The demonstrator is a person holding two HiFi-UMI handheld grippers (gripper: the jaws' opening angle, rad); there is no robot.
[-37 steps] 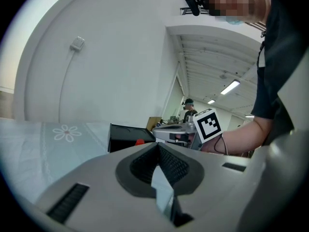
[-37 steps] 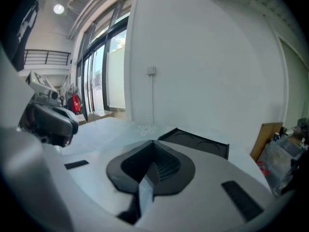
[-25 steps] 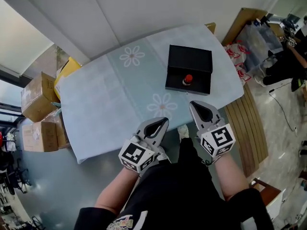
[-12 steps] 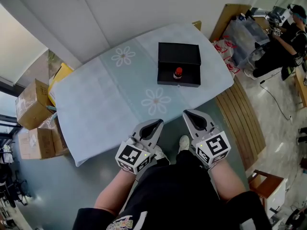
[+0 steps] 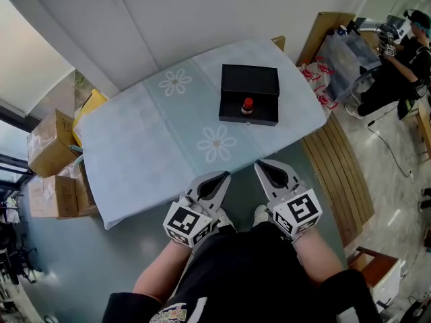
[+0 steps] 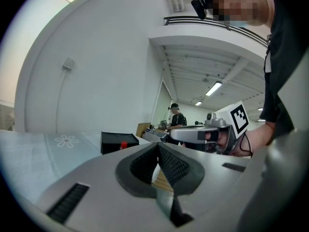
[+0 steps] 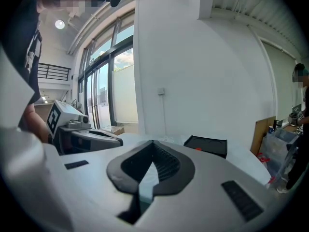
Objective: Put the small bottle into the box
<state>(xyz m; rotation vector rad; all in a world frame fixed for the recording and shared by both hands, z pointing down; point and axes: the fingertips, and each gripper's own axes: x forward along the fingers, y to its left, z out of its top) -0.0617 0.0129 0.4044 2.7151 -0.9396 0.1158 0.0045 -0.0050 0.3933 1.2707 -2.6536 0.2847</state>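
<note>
Both my tools are closed and empty. The left gripper [image 5: 217, 178] has its pads pressed together with nothing between them, and the right gripper [image 5: 264, 167] is the same. I hold them side by side, off the near edge of the table [image 5: 135, 160], well apart from the work.

The box [image 5: 249, 81] lies at 12 o'clock from my hands, on the far half of the table. The small bottle [image 5: 247, 107] stands upright, and it seems to be already inside the box, at its 6 o'clock side, near the front wall.

I judge that the bottle is light and stiff, with a smooth round body, so it can slip or tip easily. If I must take it, I would close the pads gently on the body just under the red cap [image 5: 248, 101], from 3 and 9 o'clock.
</note>
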